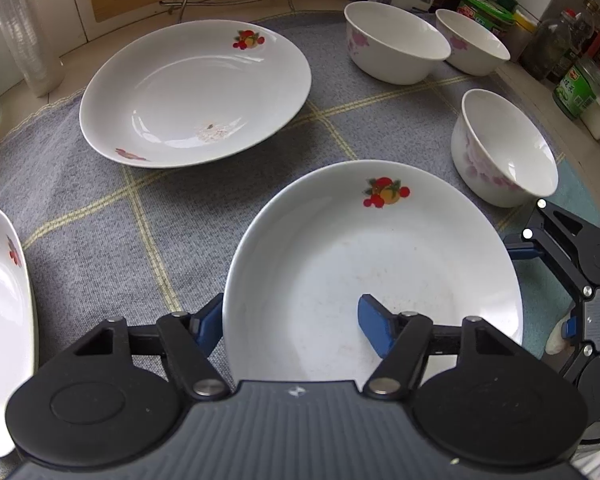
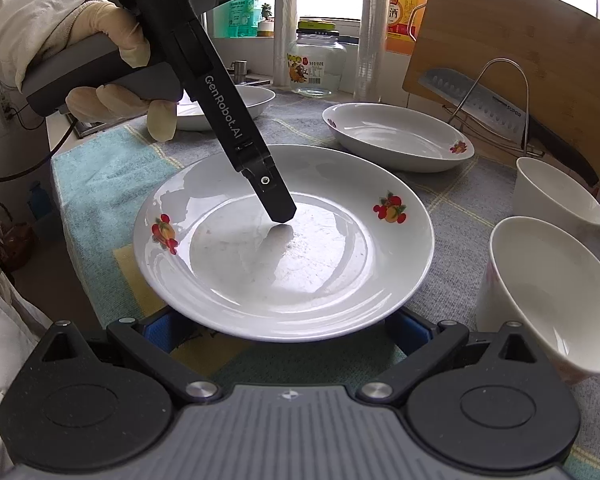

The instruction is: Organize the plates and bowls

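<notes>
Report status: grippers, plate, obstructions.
Left gripper straddles near plate rim, grip unconfirmed. Right gripper under opposite rim, jaws wide. Bowl close right; second plate beyond.

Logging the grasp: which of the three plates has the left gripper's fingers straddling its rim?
The nearest plate, one blue finger inside, one outside. The far plate and the left-edge plate sit untouched.

- A gloved hand (image 2: 116, 60) holds the left tongs (image 2: 278, 216), one finger inside the near plate (image 2: 220, 280).
- Second plate (image 2: 396, 140) and two bowls (image 2: 548, 300) stand nearby.
</notes>
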The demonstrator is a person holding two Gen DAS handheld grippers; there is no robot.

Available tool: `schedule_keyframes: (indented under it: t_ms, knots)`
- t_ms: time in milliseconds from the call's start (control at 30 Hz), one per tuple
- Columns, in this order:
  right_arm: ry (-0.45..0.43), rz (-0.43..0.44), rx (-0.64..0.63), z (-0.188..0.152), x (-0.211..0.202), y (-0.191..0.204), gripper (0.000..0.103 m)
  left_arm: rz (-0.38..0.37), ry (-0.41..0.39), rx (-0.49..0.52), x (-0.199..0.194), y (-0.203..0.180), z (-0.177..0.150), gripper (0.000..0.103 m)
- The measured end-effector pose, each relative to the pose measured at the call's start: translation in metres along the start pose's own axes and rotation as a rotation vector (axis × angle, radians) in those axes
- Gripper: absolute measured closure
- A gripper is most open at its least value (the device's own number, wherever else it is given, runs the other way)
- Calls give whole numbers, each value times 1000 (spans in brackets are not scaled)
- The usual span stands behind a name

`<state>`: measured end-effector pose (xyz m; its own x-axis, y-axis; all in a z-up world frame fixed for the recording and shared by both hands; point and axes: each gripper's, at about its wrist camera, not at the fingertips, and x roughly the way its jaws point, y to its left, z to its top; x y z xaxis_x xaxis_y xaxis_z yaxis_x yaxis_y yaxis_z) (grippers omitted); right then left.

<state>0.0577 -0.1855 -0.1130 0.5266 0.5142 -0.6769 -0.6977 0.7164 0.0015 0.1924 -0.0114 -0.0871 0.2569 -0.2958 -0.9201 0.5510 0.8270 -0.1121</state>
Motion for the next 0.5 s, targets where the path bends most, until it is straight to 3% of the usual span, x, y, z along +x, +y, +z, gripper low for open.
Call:
schedule_keyframes:
  t_ms: [500]
  knots:
    - [50,-6,-6,9,5,3,0,-3,9,40,1,-3,2,38]
